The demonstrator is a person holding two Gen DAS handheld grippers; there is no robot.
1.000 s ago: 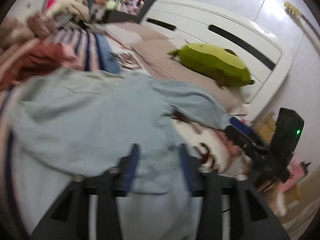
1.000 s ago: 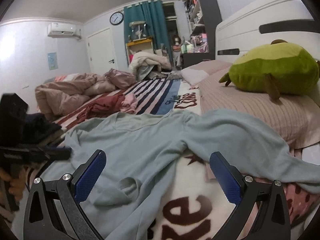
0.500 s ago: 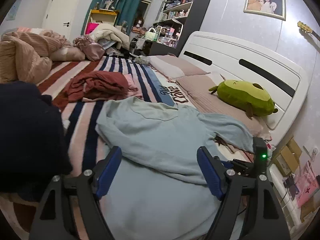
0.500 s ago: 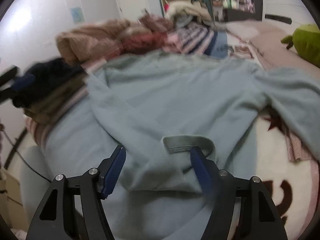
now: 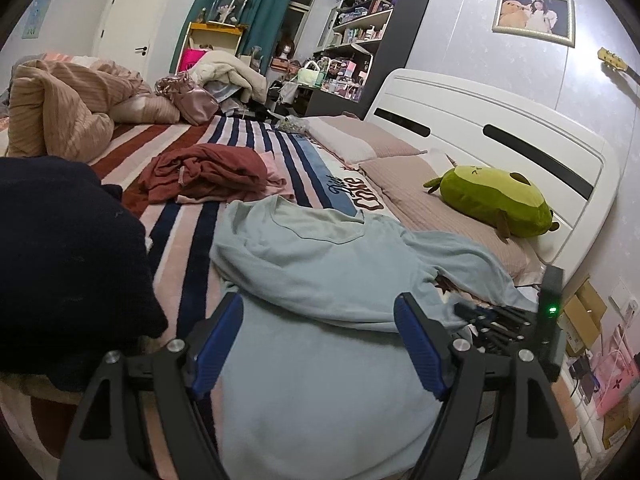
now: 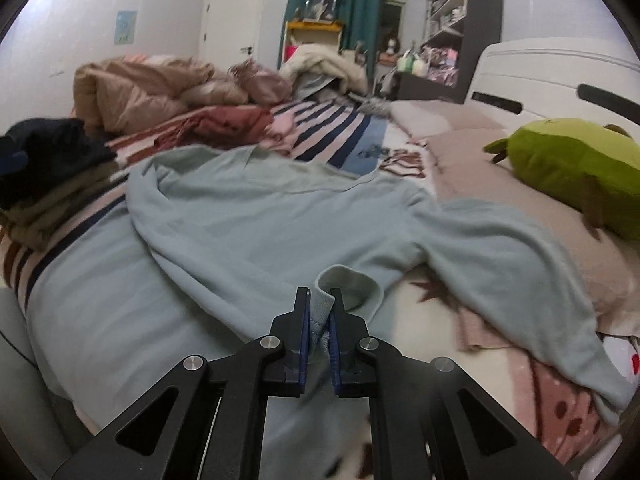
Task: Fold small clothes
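Pale blue sweater [image 6: 260,216] sprawls rumpled, cuff [image 6: 340,284] clamped in right tongs [image 6: 319,312]; left tongs [image 5: 320,344] apart.

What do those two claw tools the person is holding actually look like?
Both are alike. The left gripper and right gripper are black angular frames with cut-out holes, silver round bolts at the joints, and two fingers lined with ribbed blue pads. No hands or sleeves show.

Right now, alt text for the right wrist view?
The right gripper is shut on the cuff of a light blue top spread on a striped bed, its jaws having just closed. A green plush lies on the right.
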